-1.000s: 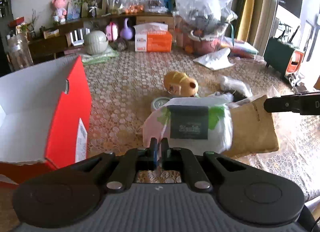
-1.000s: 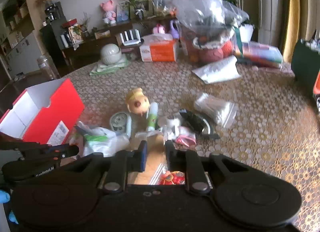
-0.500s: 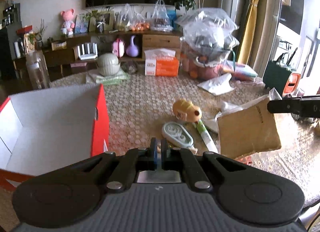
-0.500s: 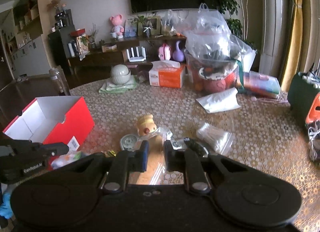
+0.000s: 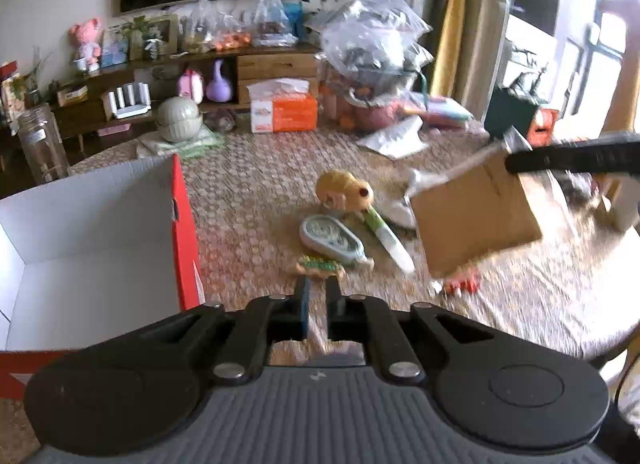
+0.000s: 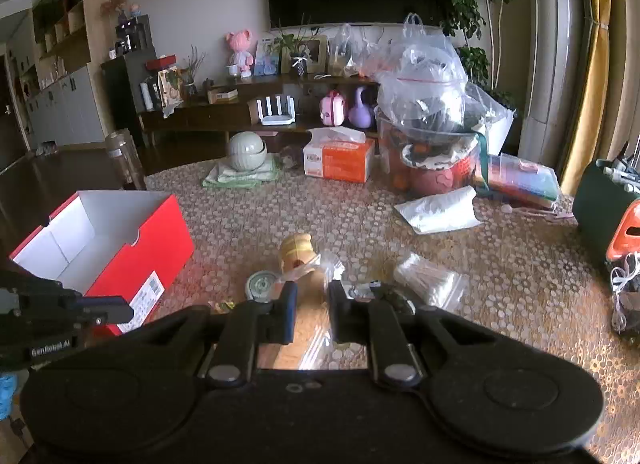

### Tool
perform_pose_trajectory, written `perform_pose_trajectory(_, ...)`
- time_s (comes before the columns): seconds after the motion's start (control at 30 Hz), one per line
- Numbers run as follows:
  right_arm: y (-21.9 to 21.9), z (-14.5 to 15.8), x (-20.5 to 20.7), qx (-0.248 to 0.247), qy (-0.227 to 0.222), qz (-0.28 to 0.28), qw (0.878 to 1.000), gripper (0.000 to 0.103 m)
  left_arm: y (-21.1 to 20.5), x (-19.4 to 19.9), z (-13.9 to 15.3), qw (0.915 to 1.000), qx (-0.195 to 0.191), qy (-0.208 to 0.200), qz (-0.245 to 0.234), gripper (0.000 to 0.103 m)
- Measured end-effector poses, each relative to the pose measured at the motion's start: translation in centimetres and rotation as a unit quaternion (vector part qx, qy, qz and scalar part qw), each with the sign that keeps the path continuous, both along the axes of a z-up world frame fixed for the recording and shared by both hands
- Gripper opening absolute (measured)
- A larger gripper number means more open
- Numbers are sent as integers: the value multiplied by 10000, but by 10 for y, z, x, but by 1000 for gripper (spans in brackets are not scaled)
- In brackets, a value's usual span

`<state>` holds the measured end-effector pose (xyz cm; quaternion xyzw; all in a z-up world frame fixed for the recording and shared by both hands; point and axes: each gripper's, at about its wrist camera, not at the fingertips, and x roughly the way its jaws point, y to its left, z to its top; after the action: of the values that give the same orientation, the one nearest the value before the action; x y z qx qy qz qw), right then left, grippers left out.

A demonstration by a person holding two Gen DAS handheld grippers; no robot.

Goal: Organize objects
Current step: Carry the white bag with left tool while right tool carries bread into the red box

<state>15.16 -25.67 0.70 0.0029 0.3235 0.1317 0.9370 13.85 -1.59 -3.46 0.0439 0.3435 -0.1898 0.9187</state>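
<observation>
Brown packet lifted over the table, red box open at the left

The right gripper (image 6: 311,306) is closed on a brown packet (image 5: 476,216) in clear plastic, held above the table (image 5: 256,192). The left gripper (image 5: 317,304) is opening, nothing between its jaws, just right of the red box (image 5: 185,224).

Two handheld grippers hang tilted downward above a cluttered table. The left gripper (image 5: 317,296) is opening, its fingers a narrow gap apart with nothing between them. The right gripper (image 6: 312,296) is clamped on a flat brown package in clear wrap (image 5: 476,216), which hangs off the table from its fingers (image 5: 532,162), though motion blur makes the exact grip point hard to judge. Each gripper appears at the edge of the other's camera.
</observation>
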Motion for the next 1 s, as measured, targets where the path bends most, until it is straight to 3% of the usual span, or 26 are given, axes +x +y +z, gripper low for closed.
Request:
perform_pose_trajectory(0.07,-1,0,0,1,-6,17,10000,16,-2,-5,-4,9999,46,53,-106,42)
perform_pose_trajectory(0.1,-1,-1,-1,2,-11,24,10000,16,-3,-8,-6,9998,94,62,-148,77)
perform_pose_trajectory(0.13,-2,-1,-2,6,-12,26,10000,16,-3,-13,-8,9998,135,43,-170,88)
perform_pose_trajectory(0.3,-5,-5,-3,36,43,26,10000,16,-7,-24,-20,9971,381,165,-639,88)
perform_pose_trajectory(0.5,-12,-11,-6,73,124,36,9999,16,-13,-21,-37,9841,962,229,-1472,88)
perform_pose_trajectory(0.83,-17,-18,-3,48,266,33,9996,16,-32,-9,-71,9464,1921,497,-2550,88)
perform_pose_trajectory(1.0,-17,-21,-1,36,319,7,9995,16,-43,-5,-87,9352,2244,504,-2692,88)
